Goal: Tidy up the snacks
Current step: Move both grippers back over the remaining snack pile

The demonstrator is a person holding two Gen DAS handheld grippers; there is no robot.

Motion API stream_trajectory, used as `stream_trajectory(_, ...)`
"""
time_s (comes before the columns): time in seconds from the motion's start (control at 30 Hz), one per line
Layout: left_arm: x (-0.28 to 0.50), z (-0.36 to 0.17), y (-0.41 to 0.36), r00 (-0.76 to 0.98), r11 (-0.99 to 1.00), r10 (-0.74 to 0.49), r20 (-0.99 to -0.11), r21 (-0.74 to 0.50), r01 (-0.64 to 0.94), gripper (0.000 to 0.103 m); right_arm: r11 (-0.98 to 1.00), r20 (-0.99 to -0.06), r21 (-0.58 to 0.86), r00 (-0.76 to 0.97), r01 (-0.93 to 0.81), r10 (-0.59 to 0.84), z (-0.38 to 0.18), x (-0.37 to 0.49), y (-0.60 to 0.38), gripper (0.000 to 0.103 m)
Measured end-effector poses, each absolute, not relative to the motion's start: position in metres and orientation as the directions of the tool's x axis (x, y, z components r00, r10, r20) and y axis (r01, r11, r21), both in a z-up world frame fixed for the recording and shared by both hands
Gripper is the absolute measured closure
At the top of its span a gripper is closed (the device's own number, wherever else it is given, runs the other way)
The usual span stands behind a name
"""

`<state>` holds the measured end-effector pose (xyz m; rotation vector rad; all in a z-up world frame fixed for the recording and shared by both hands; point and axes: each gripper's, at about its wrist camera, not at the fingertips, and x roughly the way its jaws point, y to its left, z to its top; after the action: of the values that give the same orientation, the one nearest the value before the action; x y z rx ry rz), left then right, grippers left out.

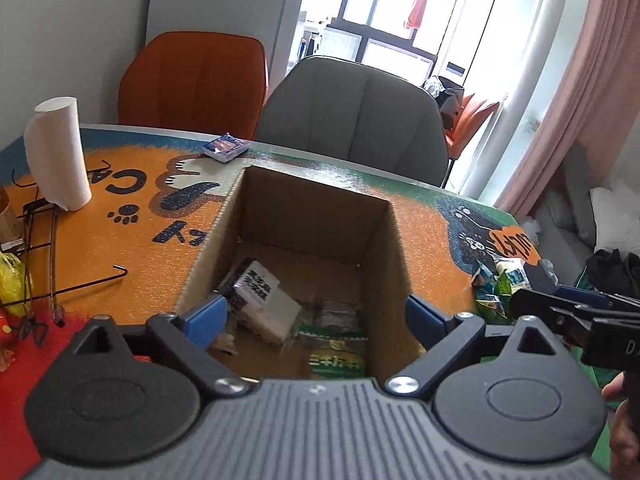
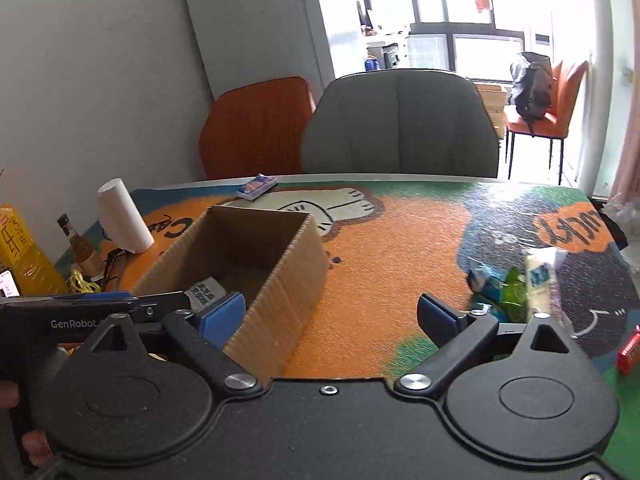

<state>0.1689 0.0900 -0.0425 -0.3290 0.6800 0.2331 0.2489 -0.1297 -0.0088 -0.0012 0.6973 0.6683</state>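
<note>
Between picks: both grippers empty over the table.
Left gripper (image 1: 316, 316) gapes wide above the cardboard box (image 1: 308, 216); right gripper (image 2: 332, 314), equally wide, must likely reach the snack packets (image 2: 508, 288) just beyond its right finger.

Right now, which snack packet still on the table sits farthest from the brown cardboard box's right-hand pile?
The small blue-and-orange packet, alone at the table's far edge beyond the cardboard box; the others cluster right.

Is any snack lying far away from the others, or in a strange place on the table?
Yes. One small blue packet lies alone at the table's far edge, beyond the cardboard box. The other loose snacks are piled together to the right of the box.
</note>
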Motion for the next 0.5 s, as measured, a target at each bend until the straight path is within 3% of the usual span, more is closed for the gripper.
stream_trajectory(0.1,0.171,-0.042,0.078,0.755,0.932,0.084,-0.650,-0.218,-0.291,0.000,0.808,-0.591,0.231,0.581,-0.543,0.559,-0.009,0.249,-0.149,0.004)
stream_trajectory(0.5,0.185,-0.045,0.026,0.751,0.956,-0.009,-0.661,-0.226,-0.188,0.000,0.871,-0.600,0.228,0.642,-0.436,0.478,-0.012,0.251,-0.222,0.000)
